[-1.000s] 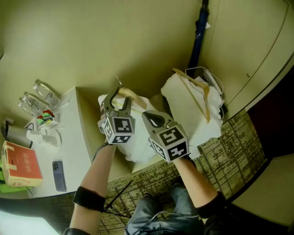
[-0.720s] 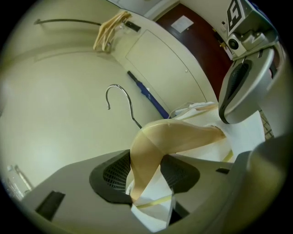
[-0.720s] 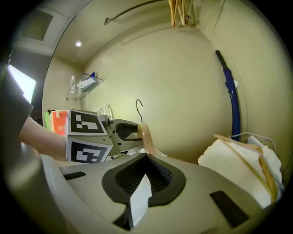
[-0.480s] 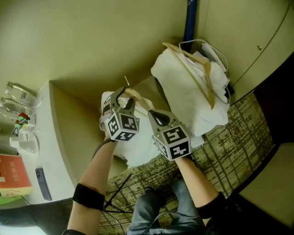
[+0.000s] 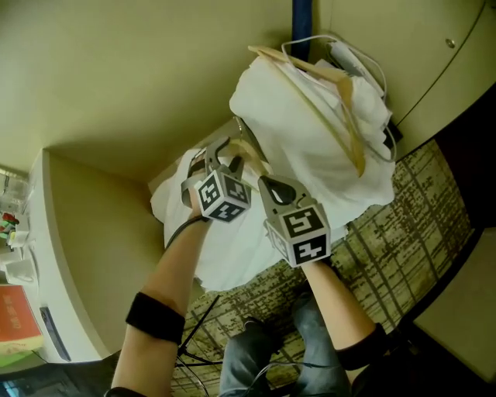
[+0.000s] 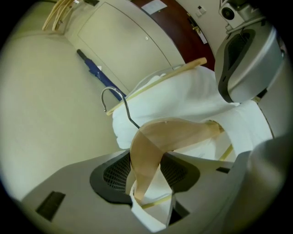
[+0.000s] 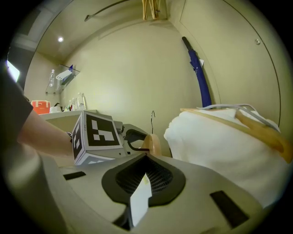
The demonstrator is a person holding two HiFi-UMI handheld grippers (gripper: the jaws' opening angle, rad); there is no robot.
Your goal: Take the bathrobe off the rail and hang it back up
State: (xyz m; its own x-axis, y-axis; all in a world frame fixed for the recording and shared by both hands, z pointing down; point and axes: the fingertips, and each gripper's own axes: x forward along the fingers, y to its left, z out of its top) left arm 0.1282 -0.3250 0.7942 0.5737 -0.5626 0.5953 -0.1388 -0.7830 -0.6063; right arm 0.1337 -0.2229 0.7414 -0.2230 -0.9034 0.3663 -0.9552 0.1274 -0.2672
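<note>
The white bathrobe (image 5: 225, 240) hangs on a wooden hanger (image 6: 169, 135) with a metal hook (image 6: 112, 98), low in front of the wall. My left gripper (image 5: 225, 159) is shut on the hanger's wooden shoulder, with robe cloth caught beside it (image 6: 146, 183). Just to its right, my right gripper (image 5: 271, 186) is shut on a thin fold of the white robe (image 7: 139, 201). In the right gripper view the left gripper's marker cube (image 7: 94, 137) and the hook (image 7: 152, 118) show ahead. The rail (image 7: 105, 9) runs high overhead, far from both grippers.
A second white robe with its own wooden hanger (image 5: 333, 108) lies piled at the right, a cable on top. A blue umbrella (image 5: 302, 15) leans in the corner by a closet door (image 5: 418, 70). A white counter (image 5: 46, 256) stands left. Patterned carpet (image 5: 403, 225) lies below.
Both grippers have come down and toward the piled robe, carrying hanger and bathrobe with them. The counter has slid toward the left edge of the head view. Both grips look unchanged.
</note>
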